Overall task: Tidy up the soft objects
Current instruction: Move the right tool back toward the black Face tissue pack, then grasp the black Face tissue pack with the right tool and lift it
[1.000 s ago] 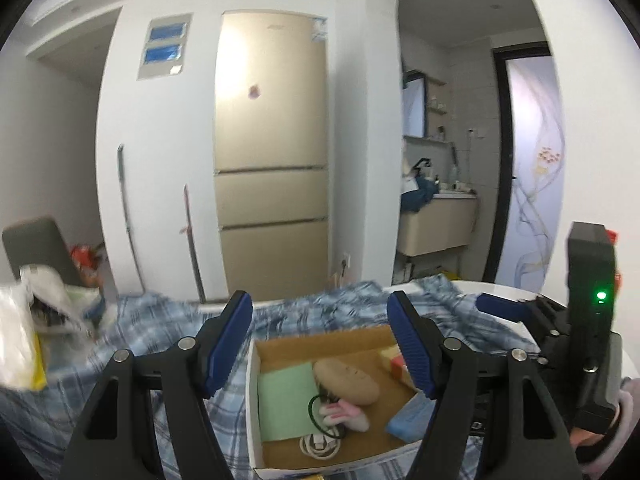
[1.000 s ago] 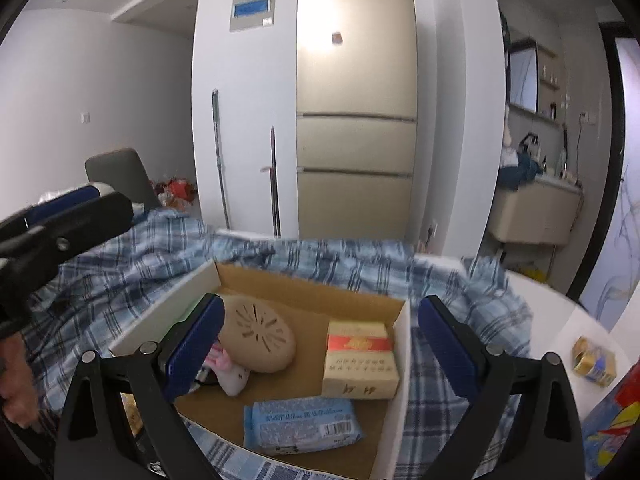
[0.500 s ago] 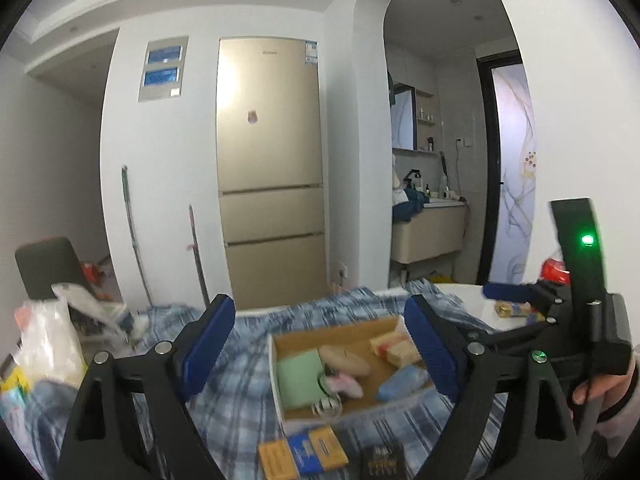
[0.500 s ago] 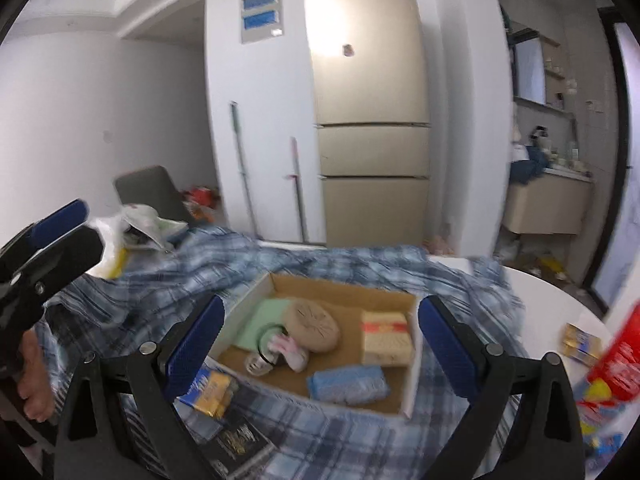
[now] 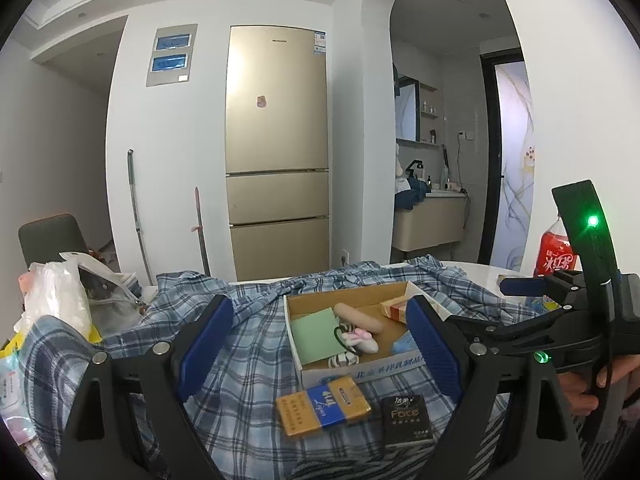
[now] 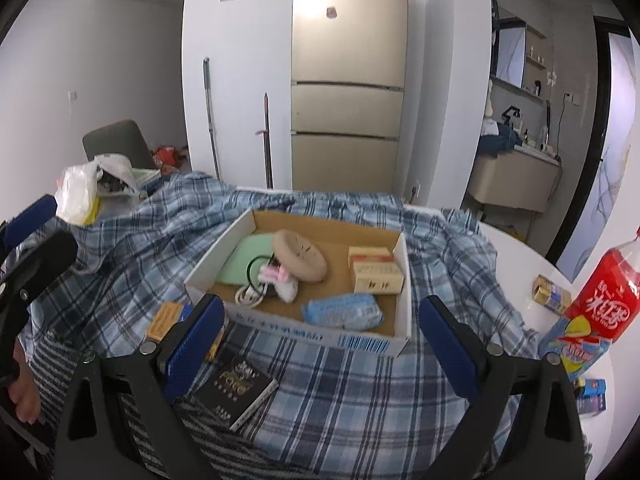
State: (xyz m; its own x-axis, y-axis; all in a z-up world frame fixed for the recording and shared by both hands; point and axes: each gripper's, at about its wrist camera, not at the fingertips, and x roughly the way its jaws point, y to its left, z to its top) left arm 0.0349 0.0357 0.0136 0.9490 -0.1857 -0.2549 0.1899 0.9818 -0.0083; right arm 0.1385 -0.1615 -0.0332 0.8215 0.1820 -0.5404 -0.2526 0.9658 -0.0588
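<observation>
An open cardboard box (image 6: 403, 320) sits on a blue plaid cloth (image 6: 352, 392); it also shows in the left wrist view (image 5: 360, 372). Inside lie a green sheet (image 6: 244, 258), a tan round pad (image 6: 300, 256), a pink-white soft toy (image 6: 280, 280), a blue tissue pack (image 6: 342, 312) and a small carton (image 6: 376, 276). My left gripper (image 5: 316, 344) is open and empty, held back from the box. My right gripper (image 6: 320, 340) is open and empty, in front of the box.
A blue-orange pack (image 5: 322, 404) and a black "Face" packet (image 5: 406, 420) lie before the box. A red drink bottle (image 6: 600, 296) and snack packs stand on the white table at right. A plastic bag (image 5: 60, 300) lies left. A fridge (image 5: 278, 152) stands behind.
Both grippers have pulled back and up from the box, so more cloth and the packs in front of it show. Both stay open.
</observation>
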